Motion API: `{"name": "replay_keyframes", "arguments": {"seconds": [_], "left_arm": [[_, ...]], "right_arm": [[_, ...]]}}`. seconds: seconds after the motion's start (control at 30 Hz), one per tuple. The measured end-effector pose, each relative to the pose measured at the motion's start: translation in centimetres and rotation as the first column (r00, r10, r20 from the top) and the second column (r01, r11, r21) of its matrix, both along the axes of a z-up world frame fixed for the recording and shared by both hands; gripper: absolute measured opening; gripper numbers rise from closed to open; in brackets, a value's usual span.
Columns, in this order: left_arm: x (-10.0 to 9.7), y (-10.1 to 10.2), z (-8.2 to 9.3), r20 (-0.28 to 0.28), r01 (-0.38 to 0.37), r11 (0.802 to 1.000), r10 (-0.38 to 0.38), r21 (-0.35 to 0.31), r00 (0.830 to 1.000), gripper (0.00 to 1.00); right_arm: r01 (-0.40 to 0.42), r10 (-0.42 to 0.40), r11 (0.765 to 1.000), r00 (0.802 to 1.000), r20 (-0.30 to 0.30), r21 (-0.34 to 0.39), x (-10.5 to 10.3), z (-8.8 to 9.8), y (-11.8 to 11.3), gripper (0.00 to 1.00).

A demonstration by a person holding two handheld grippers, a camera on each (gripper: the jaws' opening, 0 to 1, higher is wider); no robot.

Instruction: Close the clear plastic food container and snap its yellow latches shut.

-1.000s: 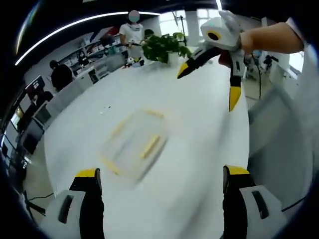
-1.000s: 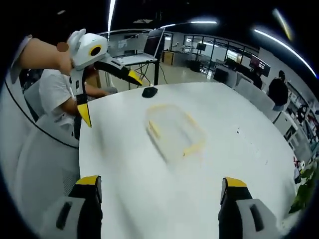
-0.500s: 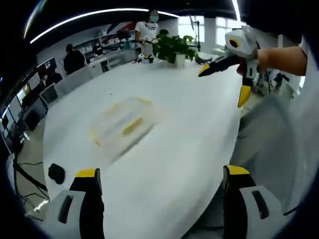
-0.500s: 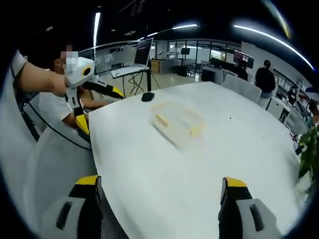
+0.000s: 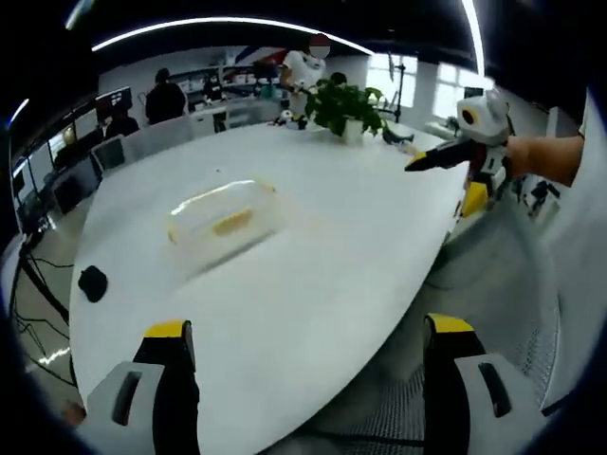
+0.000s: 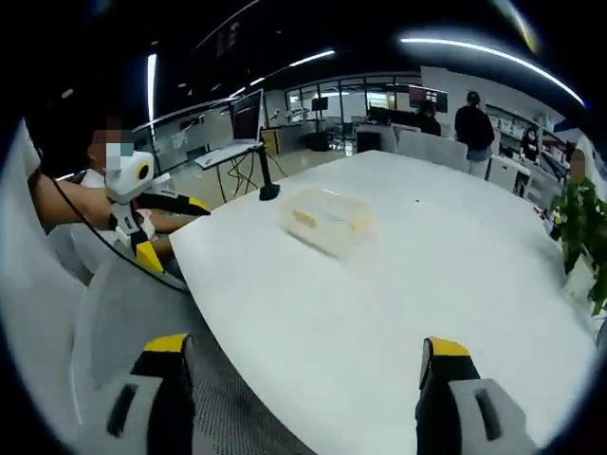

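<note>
The clear plastic container (image 5: 225, 216) with yellow latches stands on the white table (image 5: 313, 284), blurred, with its lid on top. It also sits mid-table as the container (image 6: 325, 216) in the right gripper view. My left gripper (image 5: 306, 330) is open and empty, held back over the table's near edge, far from the container. My right gripper (image 6: 305, 347) is open and empty too, well short of it. Each shows in the other's view: the right gripper (image 5: 446, 180) off the table's right edge, the left gripper (image 6: 171, 230) off the left edge, both with jaws spread.
A potted plant (image 5: 346, 95) stands at the table's far end, also seen as the plant (image 6: 579, 218). A black mouse (image 5: 92, 282) lies near the left edge. A monitor stand (image 6: 268, 192) is beyond the container. People stand and sit around the office.
Both grippers have drawn back from the table, so the container looks smaller and farther away in both views. Both stayed open and the container has not moved on the table.
</note>
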State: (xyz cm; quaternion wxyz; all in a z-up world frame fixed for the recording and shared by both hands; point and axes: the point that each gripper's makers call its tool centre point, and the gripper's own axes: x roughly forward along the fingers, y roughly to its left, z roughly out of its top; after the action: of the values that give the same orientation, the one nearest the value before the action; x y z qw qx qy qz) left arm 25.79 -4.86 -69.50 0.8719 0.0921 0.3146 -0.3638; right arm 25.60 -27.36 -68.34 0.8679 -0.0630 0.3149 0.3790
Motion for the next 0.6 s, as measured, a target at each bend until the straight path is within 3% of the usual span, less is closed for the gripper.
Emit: {"name": "replay_keyframes", "arguments": {"seconds": [0.13, 0.6], "left_arm": [[-0.14, -0.12, -0.12, -0.012, -0.045, 0.998, 0.044, -0.032, 0.999, 0.97], [-0.05, -0.02, -0.39, -0.003, -0.077, 0.996, 0.077, -0.037, 0.997, 0.93]], "right_arm": [[0.059, -0.059, 0.997, 0.998, 0.011, 0.044, -0.28, 0.26, -0.03, 0.99], [0.052, -0.052, 0.998, 0.998, 0.032, 0.022, -0.53, -0.08, 0.30, 0.96]]}}
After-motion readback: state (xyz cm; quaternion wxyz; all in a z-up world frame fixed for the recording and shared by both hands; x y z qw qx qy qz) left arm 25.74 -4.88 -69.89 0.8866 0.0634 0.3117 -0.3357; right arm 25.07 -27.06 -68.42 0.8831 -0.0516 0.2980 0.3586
